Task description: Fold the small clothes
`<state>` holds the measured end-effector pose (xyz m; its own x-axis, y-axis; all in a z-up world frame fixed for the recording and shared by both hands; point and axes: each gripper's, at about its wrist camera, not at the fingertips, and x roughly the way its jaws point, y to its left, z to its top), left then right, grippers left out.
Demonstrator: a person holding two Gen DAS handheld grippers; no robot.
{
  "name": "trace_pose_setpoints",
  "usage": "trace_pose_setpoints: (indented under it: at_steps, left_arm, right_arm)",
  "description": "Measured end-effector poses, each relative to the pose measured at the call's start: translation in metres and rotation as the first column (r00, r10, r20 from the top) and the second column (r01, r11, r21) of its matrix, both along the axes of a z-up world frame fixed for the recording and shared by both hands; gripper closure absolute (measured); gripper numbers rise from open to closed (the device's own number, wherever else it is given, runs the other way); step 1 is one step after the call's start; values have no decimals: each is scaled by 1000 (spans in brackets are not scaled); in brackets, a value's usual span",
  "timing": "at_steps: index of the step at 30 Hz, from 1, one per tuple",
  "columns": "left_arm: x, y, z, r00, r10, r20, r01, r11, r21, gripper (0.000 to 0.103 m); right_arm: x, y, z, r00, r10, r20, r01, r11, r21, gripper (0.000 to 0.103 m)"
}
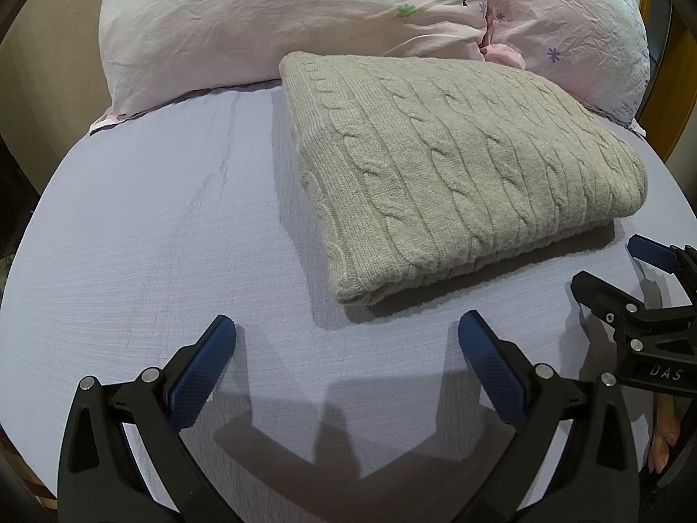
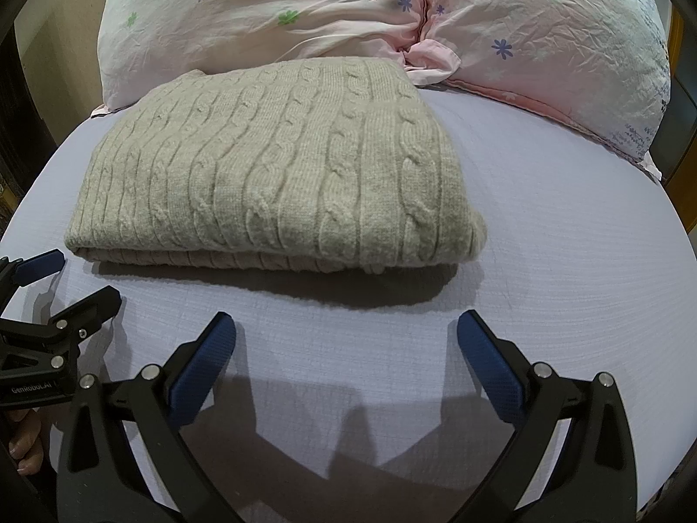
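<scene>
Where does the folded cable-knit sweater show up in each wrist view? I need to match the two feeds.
Left wrist view: the folded sweater lies centre-right, ahead of the open left gripper.
Right wrist view: the sweater lies centre-left, ahead of the open right gripper.
Shared landmark: the floral pillows behind it.

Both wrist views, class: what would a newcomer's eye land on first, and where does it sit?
First comes the beige cable-knit sweater, folded into a thick block on the lilac sheet, its far edge against the pink flowered pillows. Next come the left gripper and right gripper, both open and empty, just short of the sweater's near edge.
</scene>
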<state>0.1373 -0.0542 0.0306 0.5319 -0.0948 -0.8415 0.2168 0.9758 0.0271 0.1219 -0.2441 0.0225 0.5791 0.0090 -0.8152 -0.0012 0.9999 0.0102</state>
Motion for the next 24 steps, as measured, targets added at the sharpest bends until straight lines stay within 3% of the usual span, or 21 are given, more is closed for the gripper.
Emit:
trace_pose_setpoints:
  at_steps: [24]
  left_arm:
    - [-1, 1, -1, 1000, 5, -7, -5, 1000, 4, 1]
  right_arm:
    - [0, 0, 0, 1000, -3, 0, 3, 1000, 0, 2]
